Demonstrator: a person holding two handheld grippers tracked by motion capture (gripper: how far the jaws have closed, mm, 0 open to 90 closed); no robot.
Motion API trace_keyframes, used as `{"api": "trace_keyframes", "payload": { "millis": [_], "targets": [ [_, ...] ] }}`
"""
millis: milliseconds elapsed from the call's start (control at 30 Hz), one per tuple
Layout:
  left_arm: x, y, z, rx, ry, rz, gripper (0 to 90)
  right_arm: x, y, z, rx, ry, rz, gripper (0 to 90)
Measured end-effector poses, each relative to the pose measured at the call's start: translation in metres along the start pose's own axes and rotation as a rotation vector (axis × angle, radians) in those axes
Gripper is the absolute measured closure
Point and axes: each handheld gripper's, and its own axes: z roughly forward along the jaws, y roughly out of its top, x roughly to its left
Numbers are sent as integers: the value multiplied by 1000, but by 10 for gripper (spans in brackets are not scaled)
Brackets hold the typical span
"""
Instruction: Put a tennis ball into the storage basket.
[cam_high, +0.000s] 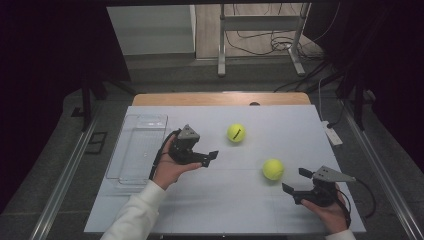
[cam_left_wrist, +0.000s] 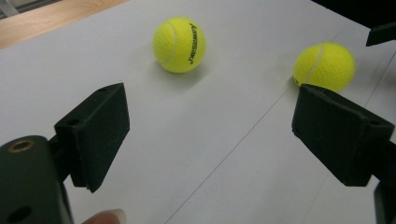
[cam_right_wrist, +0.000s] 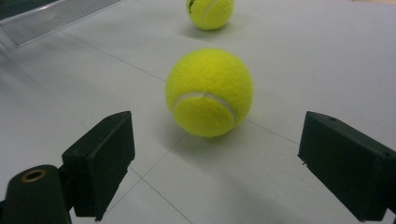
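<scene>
Two yellow tennis balls lie on the white table top. The farther ball (cam_high: 235, 133) (cam_left_wrist: 179, 45) (cam_right_wrist: 210, 11) carries black lettering. The nearer ball (cam_high: 273, 169) (cam_left_wrist: 324, 66) (cam_right_wrist: 209, 92) rests to its right. My left gripper (cam_high: 209, 159) (cam_left_wrist: 212, 116) is open and holds nothing; it points right toward both balls from a short distance. My right gripper (cam_high: 296, 181) (cam_right_wrist: 215, 140) is open too, and the nearer ball sits just ahead of its jaws, apart from them.
A clear plastic tray (cam_high: 137, 147) (cam_right_wrist: 46, 16) lies along the left side of the table top (cam_high: 225, 205). A wooden edge (cam_high: 220, 98) shows at the back. Cables and a metal stand (cam_high: 260, 45) are on the floor beyond.
</scene>
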Motion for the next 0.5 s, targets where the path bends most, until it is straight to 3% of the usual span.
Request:
{"api": "trace_keyframes", "payload": {
  "millis": [500],
  "targets": [
    [4, 5, 12, 20, 7, -1, 122, -1, 0, 0, 2, -2, 2, 109]
  ]
}}
